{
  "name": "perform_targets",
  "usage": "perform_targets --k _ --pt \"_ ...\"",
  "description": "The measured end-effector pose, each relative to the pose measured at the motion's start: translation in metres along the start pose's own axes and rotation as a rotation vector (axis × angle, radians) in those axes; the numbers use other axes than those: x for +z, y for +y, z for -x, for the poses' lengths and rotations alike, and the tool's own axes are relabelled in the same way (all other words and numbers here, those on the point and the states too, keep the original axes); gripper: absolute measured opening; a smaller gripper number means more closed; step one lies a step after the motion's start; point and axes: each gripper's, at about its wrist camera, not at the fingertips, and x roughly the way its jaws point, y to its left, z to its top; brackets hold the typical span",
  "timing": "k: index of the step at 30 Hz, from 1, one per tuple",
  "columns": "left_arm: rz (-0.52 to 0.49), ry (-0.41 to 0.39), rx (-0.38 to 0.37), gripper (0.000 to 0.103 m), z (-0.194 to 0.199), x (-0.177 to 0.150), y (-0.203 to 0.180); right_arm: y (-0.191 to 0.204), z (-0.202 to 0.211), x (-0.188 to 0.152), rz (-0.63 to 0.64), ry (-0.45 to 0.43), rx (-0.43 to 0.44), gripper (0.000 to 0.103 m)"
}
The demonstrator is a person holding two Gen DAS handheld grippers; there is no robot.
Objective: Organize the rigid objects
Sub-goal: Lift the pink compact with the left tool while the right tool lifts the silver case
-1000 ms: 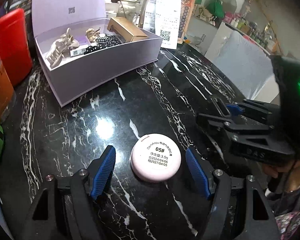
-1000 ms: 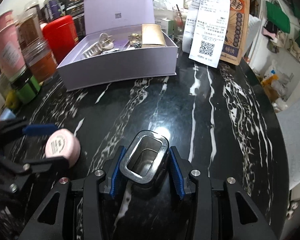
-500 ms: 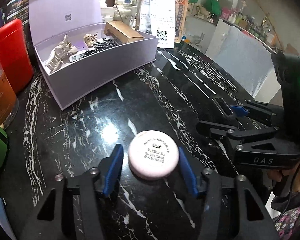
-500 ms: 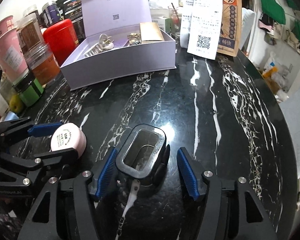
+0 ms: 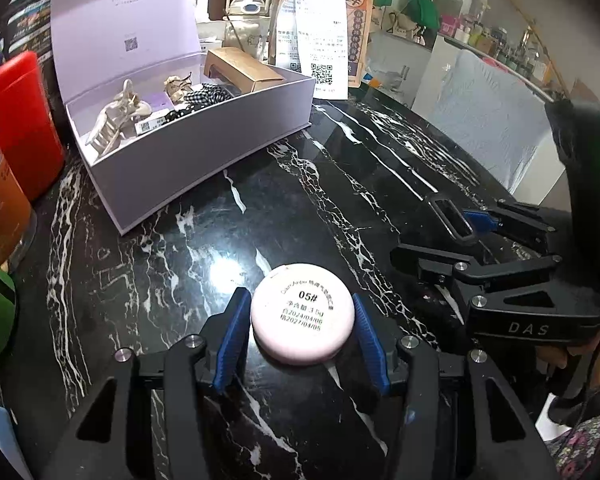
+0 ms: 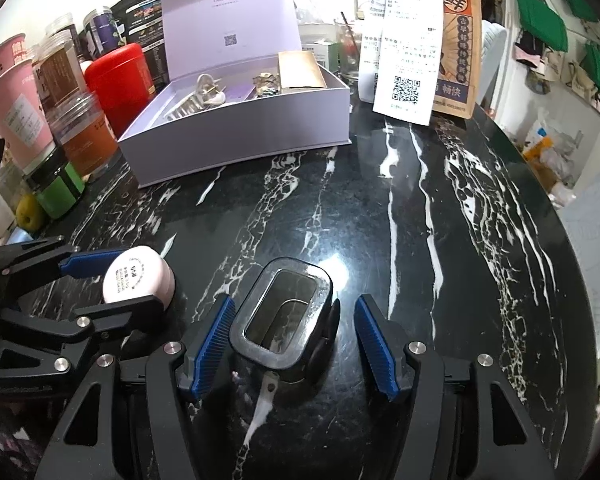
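A round pink compact (image 5: 302, 313) with a printed label lies on the black marble table; it also shows in the right wrist view (image 6: 138, 278). My left gripper (image 5: 300, 330) is shut on it, both blue pads touching its sides. A dark rectangular clear-topped case (image 6: 281, 320) sits on the table between the fingers of my right gripper (image 6: 298, 344), which is open; the left pad is near it, the right pad stands apart. An open lilac box (image 5: 188, 128) holding hair clips and a gold box stands at the back left.
A red canister (image 5: 16, 120), jars and a green container line the left edge. A paper bag with receipts (image 6: 420, 36) and a teapot (image 5: 247, 20) stand behind the box. The table's curved edge runs along the right side (image 6: 568, 240).
My left gripper has closed onto the pink compact. My right gripper has opened, letting go of the dark case, which now rests on the table.
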Motion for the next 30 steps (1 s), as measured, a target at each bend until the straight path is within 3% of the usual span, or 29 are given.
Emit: perform_targets --k 12,14,16,30 --pt "-0.021 -0.004 0.027 0.05 -0.004 0.003 -0.003 0.002 -0.002 0.001 0.01 -0.003 -0.012 0.062" --pt "-0.018 -0.004 0.024 0.05 -0.004 0.004 -0.003 0.001 -0.002 0.001 0.009 -0.006 -0.02 0.048" --pt "-0.018 0.001 0.02 0.05 -0.004 0.003 -0.002 0.001 -0.002 0.001 0.009 -0.009 -0.018 0.042" --pt "0.046 0.011 0.001 0.05 0.0 0.004 0.009 0.004 0.0 0.001 0.001 0.003 0.014 0.042"
